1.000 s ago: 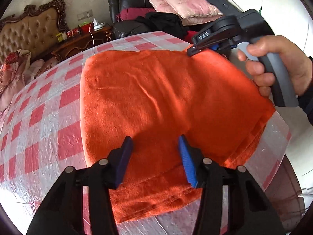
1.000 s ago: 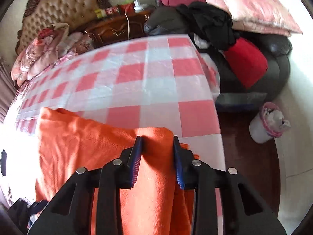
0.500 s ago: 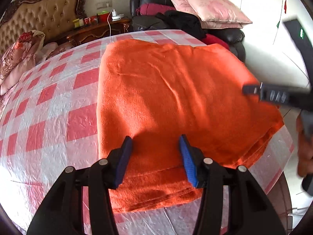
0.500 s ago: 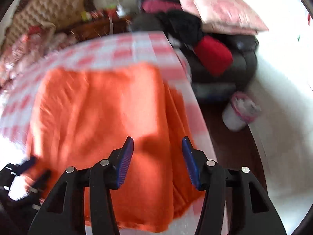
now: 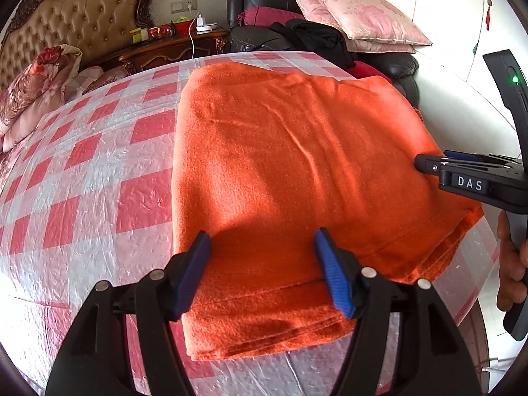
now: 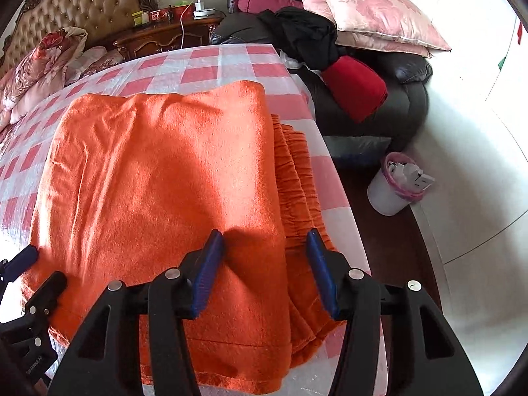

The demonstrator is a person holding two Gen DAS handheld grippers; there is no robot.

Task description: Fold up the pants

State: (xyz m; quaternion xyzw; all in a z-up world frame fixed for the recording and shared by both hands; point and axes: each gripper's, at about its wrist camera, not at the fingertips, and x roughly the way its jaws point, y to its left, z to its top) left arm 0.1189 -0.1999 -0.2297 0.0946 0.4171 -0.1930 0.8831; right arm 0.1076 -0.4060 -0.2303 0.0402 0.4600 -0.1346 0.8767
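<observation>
The orange pants (image 5: 290,171) lie folded in a thick rectangle on the red-and-white checked table (image 5: 99,171). They also fill the right wrist view (image 6: 158,178), with the gathered waistband (image 6: 297,171) showing along the right side. My left gripper (image 5: 264,264) is open and empty, hovering over the near edge of the pants. My right gripper (image 6: 264,257) is open and empty above the pants' near right part. It shows from the side in the left wrist view (image 5: 462,168). The left gripper shows at the lower left of the right wrist view (image 6: 29,274).
The table edge (image 6: 349,217) drops off at the right to the floor with a white bin (image 6: 396,184). Behind the table stand a dark sofa with pink pillows (image 5: 356,23), a wooden nightstand (image 5: 171,46) and a tufted headboard (image 5: 72,23).
My right gripper let go of the far corner of the pants, opened and pulled back toward the near right side. The fold now lies flat. My left gripper stayed open over the near edge.
</observation>
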